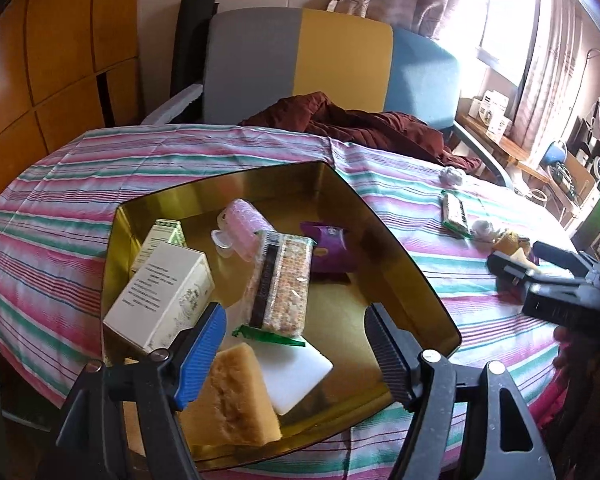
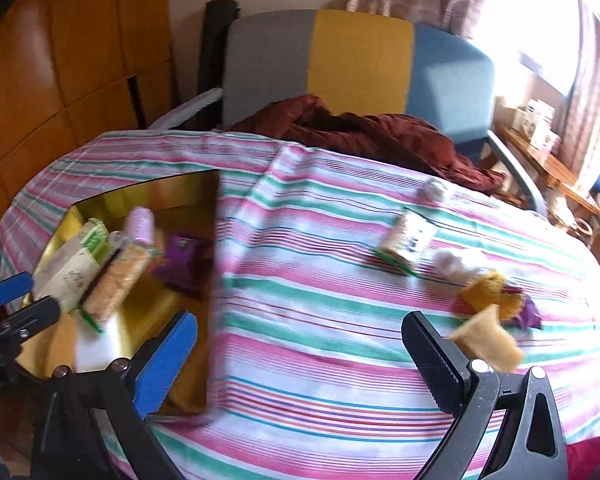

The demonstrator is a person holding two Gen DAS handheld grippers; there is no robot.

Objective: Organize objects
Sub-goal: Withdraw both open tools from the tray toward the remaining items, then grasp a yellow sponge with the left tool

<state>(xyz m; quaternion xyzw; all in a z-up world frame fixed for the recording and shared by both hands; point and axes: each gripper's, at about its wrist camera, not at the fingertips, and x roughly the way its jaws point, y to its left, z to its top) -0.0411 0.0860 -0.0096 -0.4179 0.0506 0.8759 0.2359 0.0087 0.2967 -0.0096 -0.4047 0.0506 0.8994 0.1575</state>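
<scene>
**Gold tin and loose items on striped worktop**

A gold tin [image 1: 400, 248], open-topped and mirror-walled, is being shown on the striped cloth of the worktop [image 1: 60, 200]. Inside it are being kept: a white printed box [image 1: 160, 296], a green-patterned box [image 1: 164, 236] behind it, a pink roller [image 1: 244, 220], a purple packet [image 1: 328, 248], a clear-wrapped grain bar [image 1: 280, 284], a white block [image 1: 296, 372] and a yellow sponge [image 1: 232, 396].

Outside the tin, well apart on the cloth, a second wrapped bar [image 2: 408, 240], white tufts [image 2: 456, 262] and yellow pieces [image 2: 488, 340] are lying.

The left hand-held gripper [image 1: 296, 344] is being held spread above the tin, nothing pinched. The right hand-held gripper [image 2: 300, 364] is likewise spread wide over bare cloth.
</scene>
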